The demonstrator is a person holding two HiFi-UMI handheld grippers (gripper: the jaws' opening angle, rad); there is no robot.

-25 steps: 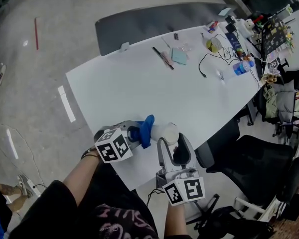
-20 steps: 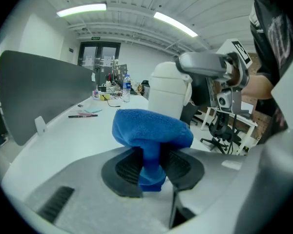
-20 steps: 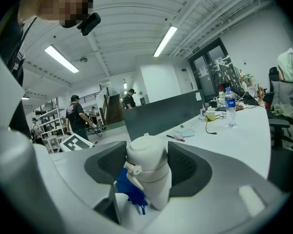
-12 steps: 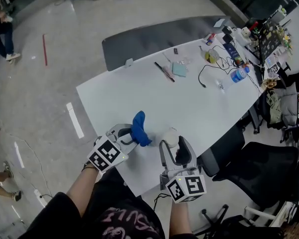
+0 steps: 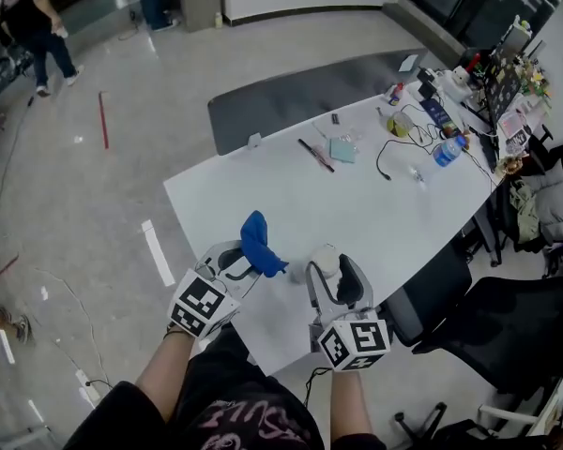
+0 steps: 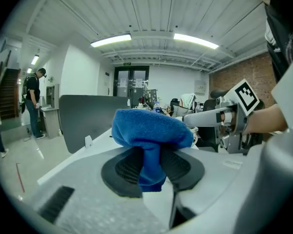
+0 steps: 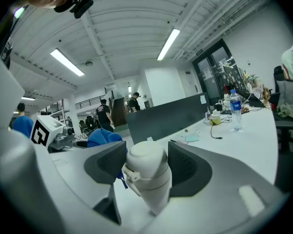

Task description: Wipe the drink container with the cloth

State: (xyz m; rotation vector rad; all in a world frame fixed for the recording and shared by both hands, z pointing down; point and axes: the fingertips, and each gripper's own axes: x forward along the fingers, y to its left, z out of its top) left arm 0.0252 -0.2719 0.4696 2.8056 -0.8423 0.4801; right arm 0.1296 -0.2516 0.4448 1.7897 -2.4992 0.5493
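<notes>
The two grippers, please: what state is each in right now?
Left gripper: shut on the blue cloth.
Right gripper: shut on the white bottle.

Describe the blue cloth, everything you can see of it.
The blue cloth is a soft, fuzzy rag bunched into a rounded wad. The left gripper pinches its lower fold between its jaws; the wad bulges beyond them. It is held over the white table, just left of the white drink container, seemingly not touching it.
</notes>
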